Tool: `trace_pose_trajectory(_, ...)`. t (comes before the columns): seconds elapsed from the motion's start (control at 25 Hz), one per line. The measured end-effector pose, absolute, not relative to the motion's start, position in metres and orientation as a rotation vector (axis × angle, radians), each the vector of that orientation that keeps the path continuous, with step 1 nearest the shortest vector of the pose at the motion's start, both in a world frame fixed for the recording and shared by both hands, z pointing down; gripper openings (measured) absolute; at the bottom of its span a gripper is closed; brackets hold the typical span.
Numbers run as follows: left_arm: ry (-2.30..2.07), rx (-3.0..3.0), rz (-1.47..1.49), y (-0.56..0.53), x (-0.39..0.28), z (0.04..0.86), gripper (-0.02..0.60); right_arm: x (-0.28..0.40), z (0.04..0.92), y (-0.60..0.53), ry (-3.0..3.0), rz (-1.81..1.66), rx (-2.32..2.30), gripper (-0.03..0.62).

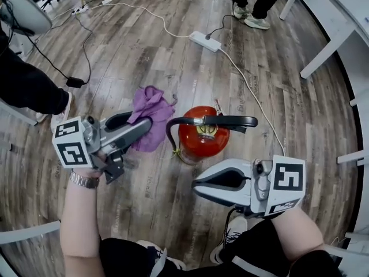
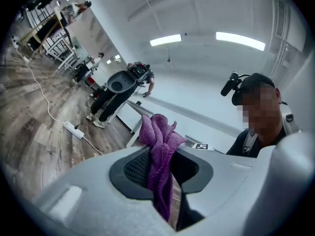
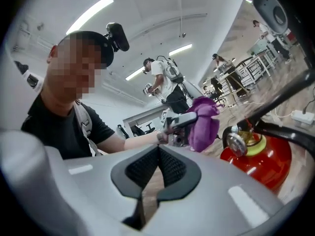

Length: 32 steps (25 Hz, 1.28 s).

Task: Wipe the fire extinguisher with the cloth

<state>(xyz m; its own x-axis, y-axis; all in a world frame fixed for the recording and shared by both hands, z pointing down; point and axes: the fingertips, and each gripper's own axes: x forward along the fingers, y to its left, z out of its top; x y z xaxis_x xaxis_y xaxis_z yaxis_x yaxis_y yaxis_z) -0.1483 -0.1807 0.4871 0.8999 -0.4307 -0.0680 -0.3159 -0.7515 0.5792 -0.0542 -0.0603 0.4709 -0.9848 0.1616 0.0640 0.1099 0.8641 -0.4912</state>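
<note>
Wood floor (image 1: pixel 144 56) bears red fire extinguisher (image 1: pixel 193 140).

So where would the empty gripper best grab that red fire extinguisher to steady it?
Probably the black handle on top of the fire extinguisher: a slim bar sticking out sideways, while the red body looks too round and wide for jaws. The right gripper, shut and empty now, could open and come in from its own side, where the bar's free end points.

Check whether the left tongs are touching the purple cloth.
Touching. The left gripper view shows the purple cloth pinched between the two pads of the left tongs, bunched above them and hanging below.
</note>
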Motion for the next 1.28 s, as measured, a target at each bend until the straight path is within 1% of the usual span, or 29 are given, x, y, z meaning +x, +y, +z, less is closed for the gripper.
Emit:
trace_pose_trajectory(0.16, -0.373, 2.464, -0.075, -0.218, -0.126, 0.498, 0.091, -0.039, 0.49, -0.059, -2.905, 0.736, -0.213, 0.004)
trace_pose_trajectory(0.36, -0.032, 2.391, 0.095, -0.235, -0.1, 0.504, 0.094, -0.029, 0.499, -0.052, -2.851, 0.796, -0.206, 0.005)
trace_pose_trajectory(0.48, 0.076, 2.342, 0.18, -0.252, -0.082, 0.508, 0.092, -0.026, 0.5, -0.04, -2.808, 0.817, -0.25, 0.005)
trace_pose_trajectory(0.6, 0.149, 2.283, 0.277, -0.257, -0.056, 0.531, 0.094, -0.025, 0.497, -0.032, -2.801, 0.801, -0.291, 0.005)
trace_pose_trajectory(0.68, 0.175, 2.228, 0.271, -0.26, -0.047, 0.549, 0.094, -0.024, 0.491, -0.029, -2.813, 0.802, -0.314, 0.005)
trace_pose_trajectory(0.84, 0.153, 2.176, 0.152, -0.275, -0.05, 0.572, 0.094, -0.018, 0.486, -0.024, -2.824, 0.803, -0.335, 0.005)
trace_pose_trajectory(1.0, 0.057, 2.079, 0.309, -0.27, -0.053, 0.648, 0.091, -0.016, 0.482, -0.023, -2.822, 0.817, -0.334, 0.005)
trace_pose_trajectory(1.16, -0.058, 1.992, 0.185, -0.267, -0.047, 0.712, 0.089, -0.014, 0.479, -0.02, -2.809, 0.846, -0.337, 0.005)
trace_pose_trajectory(1.28, -0.266, 1.989, 0.215, -0.272, -0.052, 0.782, 0.089, -0.012, 0.483, -0.019, -2.797, 0.869, -0.313, 0.005)
